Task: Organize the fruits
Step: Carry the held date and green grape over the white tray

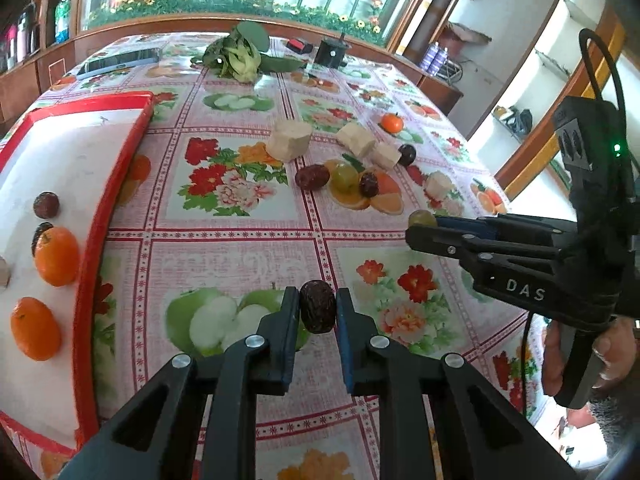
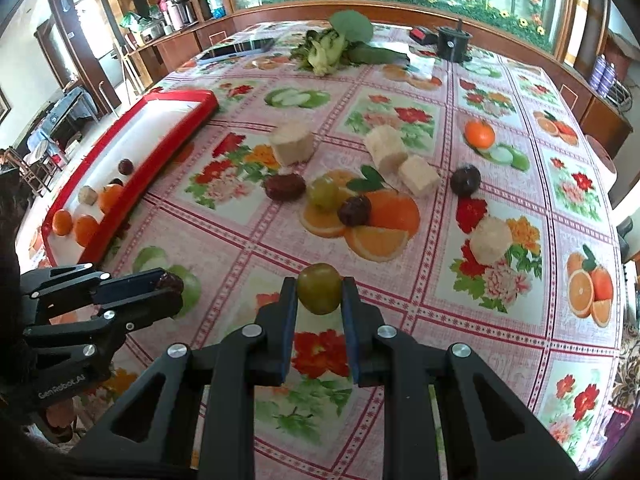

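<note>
My left gripper [image 1: 318, 308] is shut on a dark red date [image 1: 317, 306], held above the tablecloth right of the red-rimmed white tray [image 1: 92, 240]. My right gripper [image 2: 319, 290] is shut on a green grape [image 2: 319, 288]. The tray holds oranges [image 1: 56, 255], a dark plum [image 1: 46, 205] and another date. On the cloth lie a date [image 2: 285, 187], a green grape [image 2: 324, 193], another date [image 2: 354, 210], a dark plum [image 2: 465, 179], an orange [image 2: 479, 133] and several pale cut chunks [image 2: 292, 142]. Each gripper shows in the other's view: the right gripper [image 1: 424, 220], the left gripper [image 2: 174, 284].
Leafy greens [image 2: 332, 50], a phone [image 2: 236, 50], a black pot [image 2: 452, 42] and a red item lie at the table's far end. Wooden cabinets ring the table. A hand [image 1: 592, 356] holds the right gripper's handle.
</note>
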Demonstrator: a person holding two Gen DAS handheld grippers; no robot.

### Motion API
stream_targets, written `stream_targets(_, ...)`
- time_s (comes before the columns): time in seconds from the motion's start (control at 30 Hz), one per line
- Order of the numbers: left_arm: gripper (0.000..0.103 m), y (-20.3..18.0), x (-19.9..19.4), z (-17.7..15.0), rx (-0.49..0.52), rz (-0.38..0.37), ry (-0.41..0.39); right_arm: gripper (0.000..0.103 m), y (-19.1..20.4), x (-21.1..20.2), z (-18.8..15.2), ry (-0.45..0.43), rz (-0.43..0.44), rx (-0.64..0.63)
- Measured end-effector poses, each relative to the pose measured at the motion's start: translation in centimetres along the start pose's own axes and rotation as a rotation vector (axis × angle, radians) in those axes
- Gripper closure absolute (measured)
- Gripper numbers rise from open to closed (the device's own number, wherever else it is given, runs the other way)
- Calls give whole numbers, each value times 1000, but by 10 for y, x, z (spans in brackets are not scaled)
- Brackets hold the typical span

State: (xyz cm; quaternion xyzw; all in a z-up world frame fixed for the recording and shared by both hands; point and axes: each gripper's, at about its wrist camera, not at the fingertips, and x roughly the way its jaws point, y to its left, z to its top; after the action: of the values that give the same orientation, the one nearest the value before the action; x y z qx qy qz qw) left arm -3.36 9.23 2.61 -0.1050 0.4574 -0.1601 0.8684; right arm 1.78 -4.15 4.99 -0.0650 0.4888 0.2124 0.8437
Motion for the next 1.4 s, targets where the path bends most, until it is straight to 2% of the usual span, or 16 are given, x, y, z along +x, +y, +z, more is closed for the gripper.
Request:
stream_targets(0.27,86,21,-24,7,-60,0,-47,80,31,7,23,1,29,-48)
stream_targets(0.47,86,57,-50,11,-130,35,-97,79,71,18,50,2,86,-104)
stream_targets(0.83,86,154,-99,18,-265,217,-178,79,174,54,100,14,196,-250)
stream_targets(0.93,86,179,-105,17,-298,266,-178,79,204,67,105,29,225,-291)
stream_targets(1.1,86,210,-100,12,-349,303,-152,79,243,89,105,71,255,-343)
stream_targets(1.4,86,233,-89,9,-397,309,-111,79,266,113,100,127,237,-391)
